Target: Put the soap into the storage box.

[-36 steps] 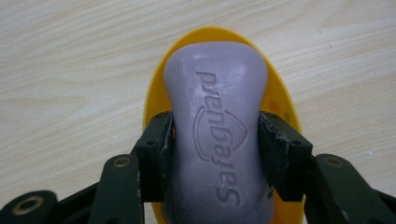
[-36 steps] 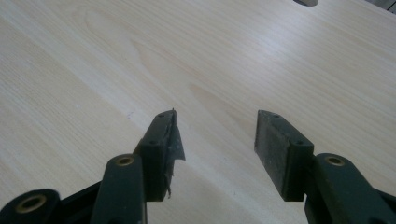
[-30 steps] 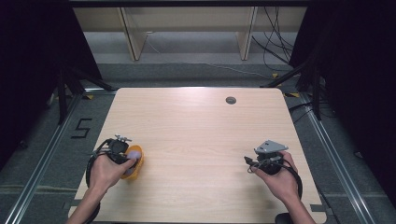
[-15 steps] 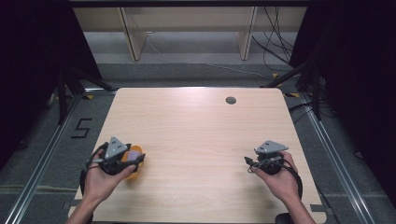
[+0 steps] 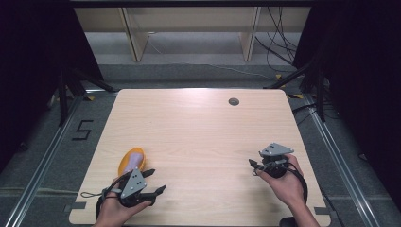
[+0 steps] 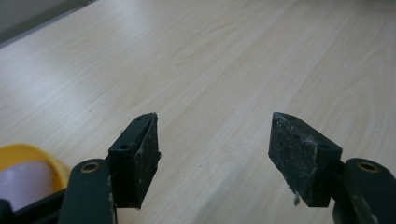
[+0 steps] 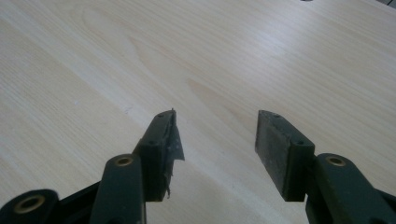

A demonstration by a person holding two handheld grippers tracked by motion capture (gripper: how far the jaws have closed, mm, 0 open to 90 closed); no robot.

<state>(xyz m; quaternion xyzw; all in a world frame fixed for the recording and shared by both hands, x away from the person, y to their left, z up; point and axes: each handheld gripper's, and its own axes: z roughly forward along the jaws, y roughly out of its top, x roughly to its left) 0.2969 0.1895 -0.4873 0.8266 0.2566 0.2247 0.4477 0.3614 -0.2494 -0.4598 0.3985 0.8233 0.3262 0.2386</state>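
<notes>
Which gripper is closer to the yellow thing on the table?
Left. The left gripper sits just beside the yellow thing, jaws open, not touching. The right gripper is far across the table.

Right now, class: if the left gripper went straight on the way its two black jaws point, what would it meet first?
Probably nothing: the open left gripper points across the bare light wooden table. The yellow oval object with a pale lilac centre lies off to its side, outside the jaws. Depth is uncertain.

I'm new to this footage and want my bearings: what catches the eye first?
A yellow oval object with a pale lilac top lies near the light wooden table's front-left corner. Just in front of it is the left gripper, open and empty. The right gripper, also open, is at front right.
</notes>
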